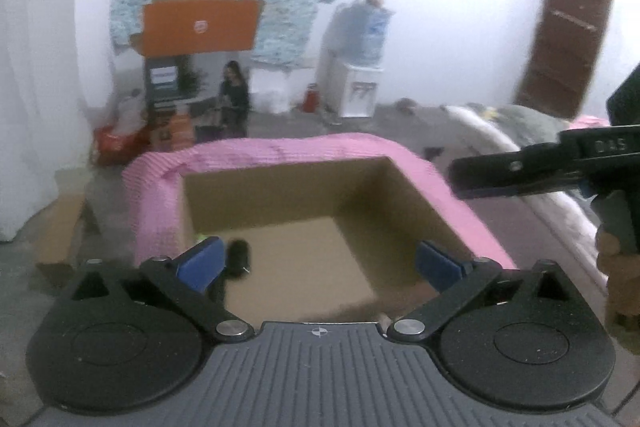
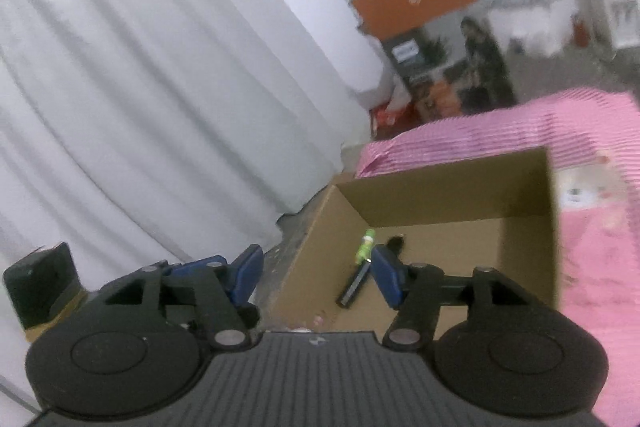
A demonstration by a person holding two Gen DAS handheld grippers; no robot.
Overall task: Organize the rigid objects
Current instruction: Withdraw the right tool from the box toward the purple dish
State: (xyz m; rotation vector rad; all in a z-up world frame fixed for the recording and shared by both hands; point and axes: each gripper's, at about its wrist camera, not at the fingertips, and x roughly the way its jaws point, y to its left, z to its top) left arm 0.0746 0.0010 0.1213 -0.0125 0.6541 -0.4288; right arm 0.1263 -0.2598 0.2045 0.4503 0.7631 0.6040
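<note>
Left tool (image 1: 318,261) jaws spread wide, nothing between the blue pads, touching nothing; it hangs over the near edge of the open cardboard box (image 1: 288,195). Right tool (image 2: 314,277) jaws partly open, also empty, pads clear of everything; its right pad sits in front of the box contents in the right wrist view. Box sits on a pink striped cloth (image 1: 264,151), open top. Inside, on the box floor toward the left wall: a small green item (image 2: 366,245), a black stick-like item (image 2: 354,287) just near it, and a dark blurred lump (image 1: 239,255), cannot tell what. In the left wrist view the right tool shows at far right, held by a hand (image 1: 618,267). White curtain (image 2: 140,87) left of box.
</note>
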